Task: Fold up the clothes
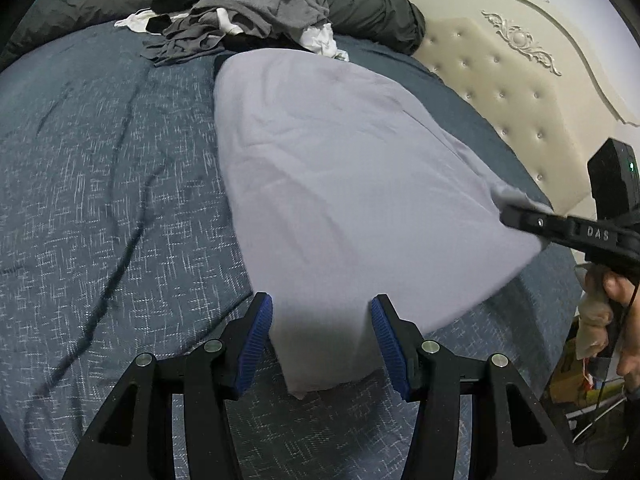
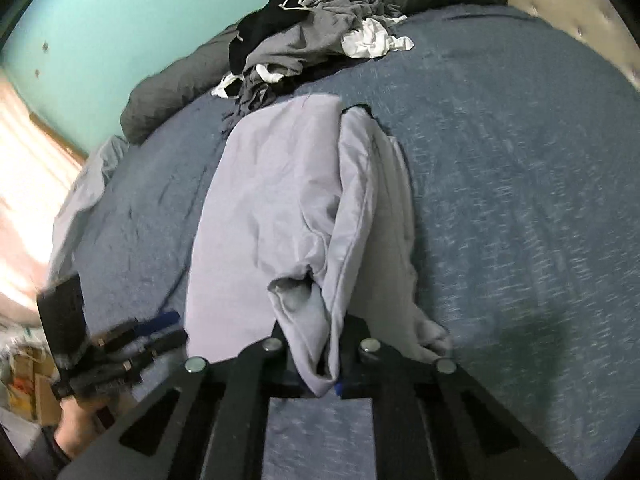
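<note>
Two tongs over a bed [image 1: 100, 184] under a blue-grey cover.

Lying lengthwise on the cover: a pale grey garment [image 1: 340, 184], mostly flat in the left wrist view, near end toward the cameras, far end close to a heap of clothes [image 1: 240, 20].

Left tongs [image 1: 322, 340]: apart, blue pads on either side of the garment's near corner, not pressing it; a narrow tab of cloth hanging down between them. Whether the pads brush the fabric, cannot tell.

Right tongs [image 2: 324, 364]: together, clamped on a bunched fold of the garment; cloth draped over and between the fingers in the right wrist view, a sliver of blue pad showing beneath. Seen from the left wrist, the same tongs reaching in from the right, tip at the garment's right edge, gripped by a hand [image 1: 616, 304] near the frame's right border.

From the right wrist, the garment's right side folded over into a long ridge running far to near, left side flat.

Far side of the bed: the heap, black, grey and white pieces tangled together, resting against a dark grey roll of bedding [image 1: 372, 4]. Right of that, a cream tufted headboard [image 1: 500, 92] with carved trim. Teal wall [image 2: 120, 20] behind, on the far left.
</note>
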`<state>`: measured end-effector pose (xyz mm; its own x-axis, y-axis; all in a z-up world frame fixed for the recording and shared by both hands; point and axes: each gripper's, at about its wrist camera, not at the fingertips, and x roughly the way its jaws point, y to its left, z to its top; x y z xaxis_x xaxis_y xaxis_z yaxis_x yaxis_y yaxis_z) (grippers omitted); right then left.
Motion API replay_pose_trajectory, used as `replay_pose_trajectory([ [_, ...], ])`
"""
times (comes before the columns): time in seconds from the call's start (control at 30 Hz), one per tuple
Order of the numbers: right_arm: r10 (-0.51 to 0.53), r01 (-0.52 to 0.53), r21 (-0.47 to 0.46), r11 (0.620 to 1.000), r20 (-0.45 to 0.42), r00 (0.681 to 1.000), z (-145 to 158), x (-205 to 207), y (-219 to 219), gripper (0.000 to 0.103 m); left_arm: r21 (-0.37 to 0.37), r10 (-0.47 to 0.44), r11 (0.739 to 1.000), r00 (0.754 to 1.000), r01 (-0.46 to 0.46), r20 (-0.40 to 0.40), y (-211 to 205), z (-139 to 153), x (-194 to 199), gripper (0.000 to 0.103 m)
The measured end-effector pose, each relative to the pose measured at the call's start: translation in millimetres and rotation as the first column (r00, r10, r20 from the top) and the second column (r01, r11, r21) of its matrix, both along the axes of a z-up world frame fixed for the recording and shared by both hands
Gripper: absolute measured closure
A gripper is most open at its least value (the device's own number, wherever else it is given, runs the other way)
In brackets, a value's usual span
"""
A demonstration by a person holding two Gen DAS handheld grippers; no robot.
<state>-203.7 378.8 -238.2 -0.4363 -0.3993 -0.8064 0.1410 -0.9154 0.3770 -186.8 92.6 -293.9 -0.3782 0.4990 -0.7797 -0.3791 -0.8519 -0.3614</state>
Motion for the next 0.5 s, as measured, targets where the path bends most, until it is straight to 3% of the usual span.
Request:
replay_pose_trajectory([
  [0.17, -0.023, 0.021, 0.024, 1.0, 0.105, 0.994, -29.9, -4.2, 8.2, 0.091, -0.017, -0.003, 1.0, 0.999, 0.004, 0.041, 2.4, -14.5, -0.3, 0.047],
  [0.2, -0.033, 0.031, 0.018, 0.999, 0.11, 0.993, -30.7, -5.1, 11.6, 0.084, -0.016, 0.0, 1.0, 0.999, 0.001, 0.046, 1.2, -15.9, -0.4, 0.047],
  [0.23, -0.045, 0.043, 0.023, 0.999, 0.103, 0.994, -27.5, -4.6, 15.2, 0.072, -0.014, 0.001, 1.0, 0.999, 0.0, 0.052, 0.2, -17.0, -0.4, 0.047],
  [0.3, -0.074, 0.07, 0.052, 0.996, 0.075, 0.994, -16.7, -2.1, 22.2, 0.063, -0.017, -0.002, 1.0, 0.999, 0.003, 0.053, 0.1, -18.4, 0.7, 0.047],
  [0.4, -0.074, 0.074, 0.104, 0.992, -0.002, 0.997, 6.2, 3.6, 24.5, 0.063, -0.028, 0.002, 1.0, 0.999, 0.0, 0.045, 1.6, -17.1, 2.6, 0.047],
  [0.5, 0.003, 0.007, 0.145, 0.989, -0.073, 0.997, 25.5, 8.5, 8.5, 0.064, -0.035, 0.002, 0.999, 0.999, 0.0, 0.042, 3.2, -15.9, 4.0, 0.047],
])
